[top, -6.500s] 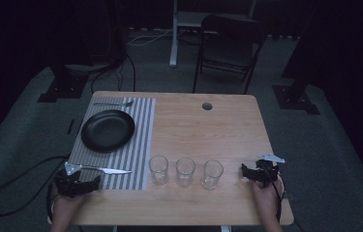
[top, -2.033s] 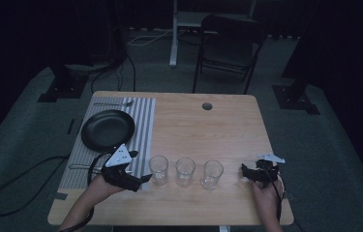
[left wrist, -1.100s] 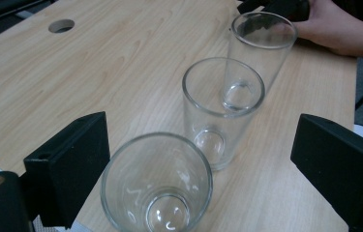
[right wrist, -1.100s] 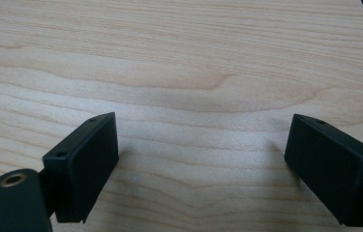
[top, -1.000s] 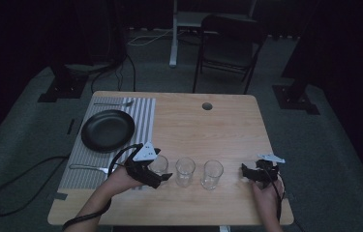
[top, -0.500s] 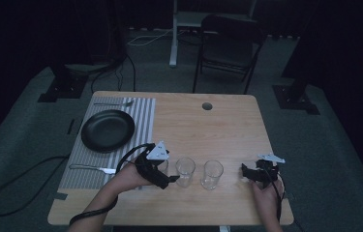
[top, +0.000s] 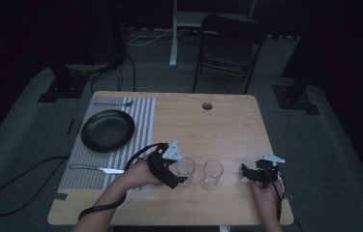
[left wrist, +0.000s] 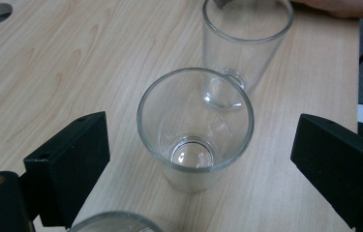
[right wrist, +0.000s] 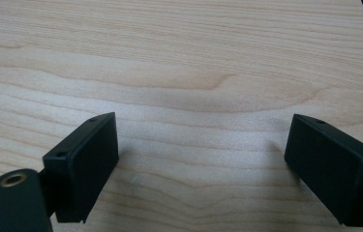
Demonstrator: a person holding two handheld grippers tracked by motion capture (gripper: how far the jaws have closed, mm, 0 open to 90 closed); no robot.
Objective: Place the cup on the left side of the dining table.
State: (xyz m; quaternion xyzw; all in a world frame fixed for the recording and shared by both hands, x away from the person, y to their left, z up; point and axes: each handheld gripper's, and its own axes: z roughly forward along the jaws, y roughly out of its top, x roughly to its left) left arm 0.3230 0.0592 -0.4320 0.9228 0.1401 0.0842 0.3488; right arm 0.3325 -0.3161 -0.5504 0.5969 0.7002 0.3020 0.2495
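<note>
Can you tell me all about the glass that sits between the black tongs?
The glass is small, clear and empty, with a thick round bottom and sides that widen toward a smooth rim. It stands upright on the wooden table. The left tongs are open around it, one black pad on each side, and neither pad touches it. A second glass stands just behind it, and the rim of a third glass peeks in at the near edge of the left gripper view.

Nearest glass (left wrist: 113, 222) cut off by bottom edge in left gripper view; in high view left gripper (top: 181, 180) hides it near tabletop's front edge.
</note>
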